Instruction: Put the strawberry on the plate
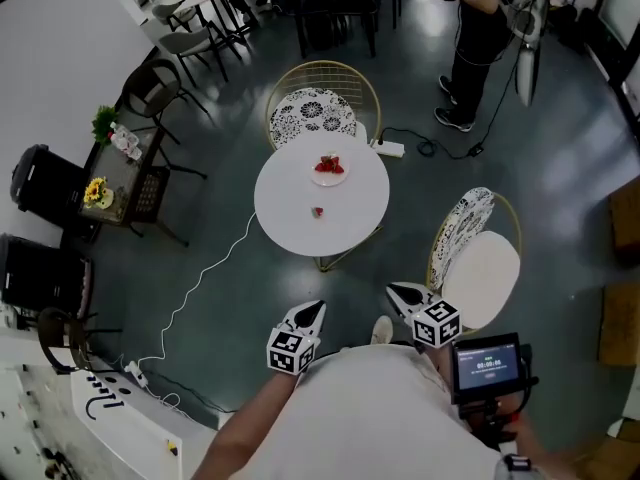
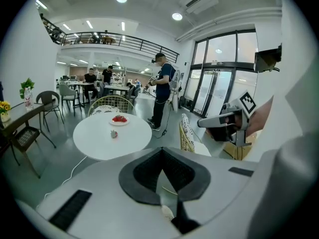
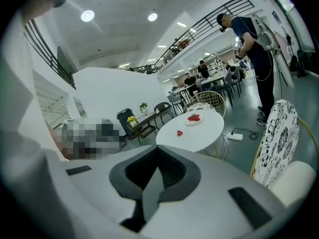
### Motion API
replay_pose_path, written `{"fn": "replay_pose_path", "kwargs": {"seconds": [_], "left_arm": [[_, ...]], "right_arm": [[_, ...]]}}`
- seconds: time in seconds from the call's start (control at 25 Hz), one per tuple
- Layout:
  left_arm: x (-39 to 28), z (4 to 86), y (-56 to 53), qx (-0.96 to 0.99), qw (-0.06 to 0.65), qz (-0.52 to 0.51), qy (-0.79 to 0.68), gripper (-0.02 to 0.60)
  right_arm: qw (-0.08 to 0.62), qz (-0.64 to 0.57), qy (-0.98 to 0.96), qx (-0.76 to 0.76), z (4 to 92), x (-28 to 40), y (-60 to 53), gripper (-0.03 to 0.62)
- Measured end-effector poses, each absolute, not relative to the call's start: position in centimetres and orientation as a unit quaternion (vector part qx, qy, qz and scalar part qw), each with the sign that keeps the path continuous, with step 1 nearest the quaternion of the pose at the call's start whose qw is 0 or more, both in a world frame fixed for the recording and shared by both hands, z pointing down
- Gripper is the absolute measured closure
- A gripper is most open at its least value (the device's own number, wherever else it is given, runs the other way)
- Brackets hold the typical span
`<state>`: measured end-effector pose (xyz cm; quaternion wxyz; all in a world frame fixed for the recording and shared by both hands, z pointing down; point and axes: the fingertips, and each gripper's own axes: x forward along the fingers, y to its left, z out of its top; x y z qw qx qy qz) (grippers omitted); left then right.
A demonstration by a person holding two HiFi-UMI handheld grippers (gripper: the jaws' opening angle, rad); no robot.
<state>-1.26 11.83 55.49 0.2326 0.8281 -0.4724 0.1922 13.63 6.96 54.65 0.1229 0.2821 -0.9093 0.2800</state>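
Observation:
A round white table (image 1: 300,203) stands on the dark floor ahead of me. On its far side is a small white plate (image 1: 329,178) with red strawberries on it. A single strawberry (image 1: 318,211) lies alone near the table's middle. Both grippers hang well short of the table, over the floor by my body. The left gripper (image 1: 316,310) is shut and empty, and so is the right gripper (image 1: 396,291). In the left gripper view the lone strawberry (image 2: 114,133) and the plate (image 2: 119,120) are far off, as in the right gripper view with strawberry (image 3: 180,132) and plate (image 3: 194,119).
A gold wire chair (image 1: 313,110) with a patterned cushion stands behind the table and a second chair (image 1: 478,253) at its right. A power strip (image 1: 390,149) and white cable lie on the floor. A person (image 1: 482,38) stands at the back right. A side table (image 1: 125,180) with flowers is at the left.

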Motion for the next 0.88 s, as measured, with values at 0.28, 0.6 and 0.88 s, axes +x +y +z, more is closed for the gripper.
{"fn": "replay_pose_path", "kwargs": {"seconds": [0.28, 0.6, 0.88], "left_arm": [[-1.4, 54.9, 10.2, 0.809, 0.246, 0.199, -0.495, 0.578], [-0.9, 54.1, 4.2, 0.806, 0.242, 0.201, -0.502, 0.578], [-4.9, 55.4, 2.5, 0.813, 0.24, 0.2, -0.491, 0.578]], "right_arm": [[0.128, 0.302, -0.904, 0.272, 55.1, 15.0, 5.4, 0.589], [0.132, 0.31, -0.905, 0.26, 54.7, 14.7, -0.8, 0.589], [0.139, 0.301, -0.906, 0.262, 56.0, 10.1, -2.7, 0.589]]}}
